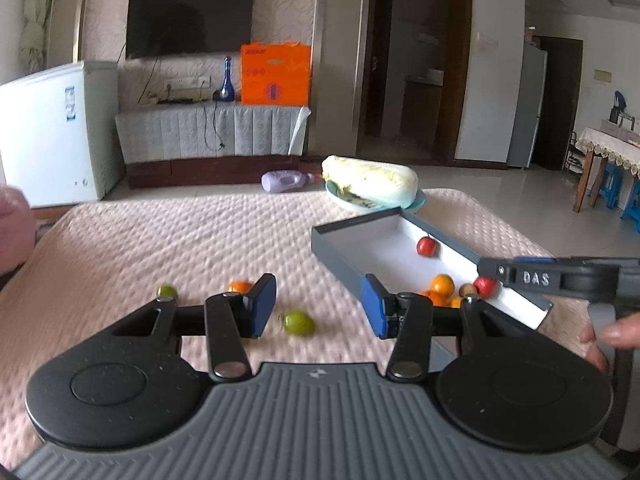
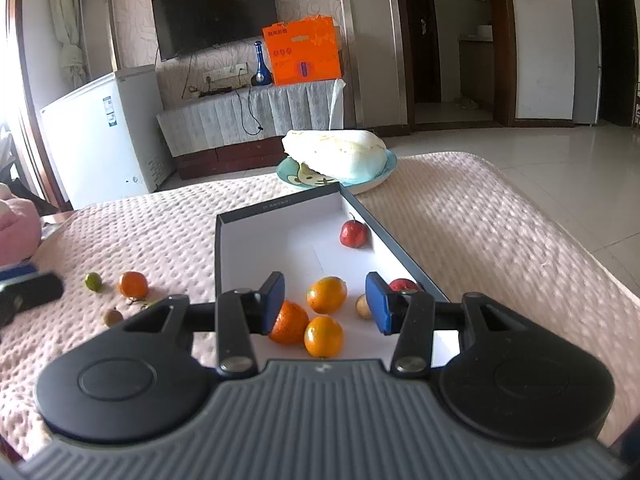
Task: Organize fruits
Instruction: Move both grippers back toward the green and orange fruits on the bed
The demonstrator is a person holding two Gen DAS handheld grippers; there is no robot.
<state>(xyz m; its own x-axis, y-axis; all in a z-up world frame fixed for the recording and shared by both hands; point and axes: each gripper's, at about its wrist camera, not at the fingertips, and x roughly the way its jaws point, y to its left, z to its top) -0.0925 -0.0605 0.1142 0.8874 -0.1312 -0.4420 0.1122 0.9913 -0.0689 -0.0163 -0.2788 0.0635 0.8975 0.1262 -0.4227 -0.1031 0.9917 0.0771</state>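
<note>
A grey box (image 1: 336,248) with a white inside lies on the pink quilted table; it also shows in the right wrist view (image 2: 280,204). It holds a red fruit (image 2: 354,233), several oranges (image 2: 326,294), a small brown fruit (image 2: 362,306) and a second red fruit (image 2: 402,284). My left gripper (image 1: 318,306) is open above a green fruit (image 1: 298,323). An orange (image 1: 239,286) and another green fruit (image 1: 167,291) lie beyond its left finger. My right gripper (image 2: 325,304) is open and empty over the box's near end. It shows from the side in the left wrist view (image 1: 536,278).
A blue plate (image 2: 384,174) with a cabbage (image 2: 340,152) stands behind the box. On the cloth left of the box lie an orange (image 2: 133,284), a green fruit (image 2: 92,281) and a brown fruit (image 2: 113,317). A pink object (image 2: 16,228) sits at the far left.
</note>
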